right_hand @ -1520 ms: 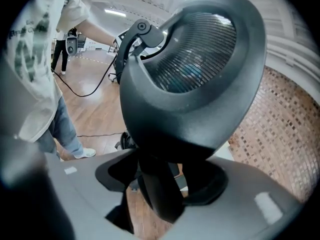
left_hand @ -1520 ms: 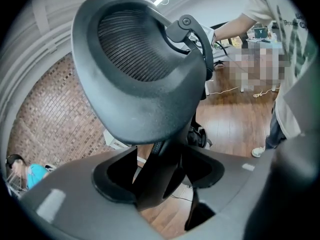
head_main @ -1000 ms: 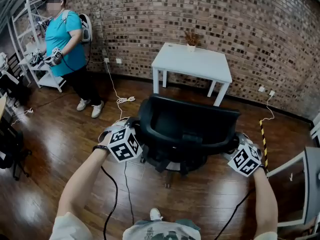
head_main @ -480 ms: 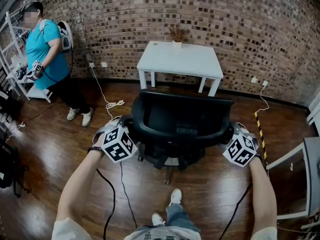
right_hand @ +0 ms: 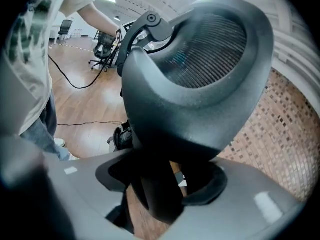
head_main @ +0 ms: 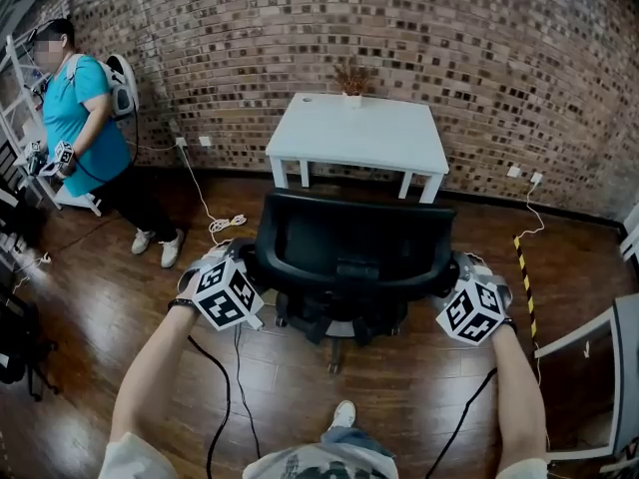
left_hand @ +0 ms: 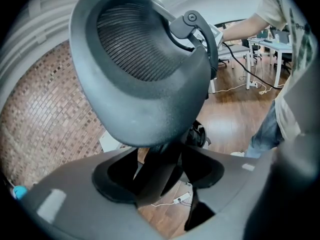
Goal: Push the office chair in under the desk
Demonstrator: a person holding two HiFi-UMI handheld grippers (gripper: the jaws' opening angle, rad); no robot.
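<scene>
Head view | both arms (head_main: pixel 152 362) outstretched | left tongs (head_main: pixel 247 264), right tongs (head_main: pixel 448 275) each pinching office chair (head_main: pixel 349 242) backrest edge

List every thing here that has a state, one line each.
office chair: upright on the floor, short of the desk, not under it.
desk: standing by the brick wall, a potted plant upright on it.
left gripper: shut on the office chair's back.
right gripper: shut on the office chair's back.
</scene>
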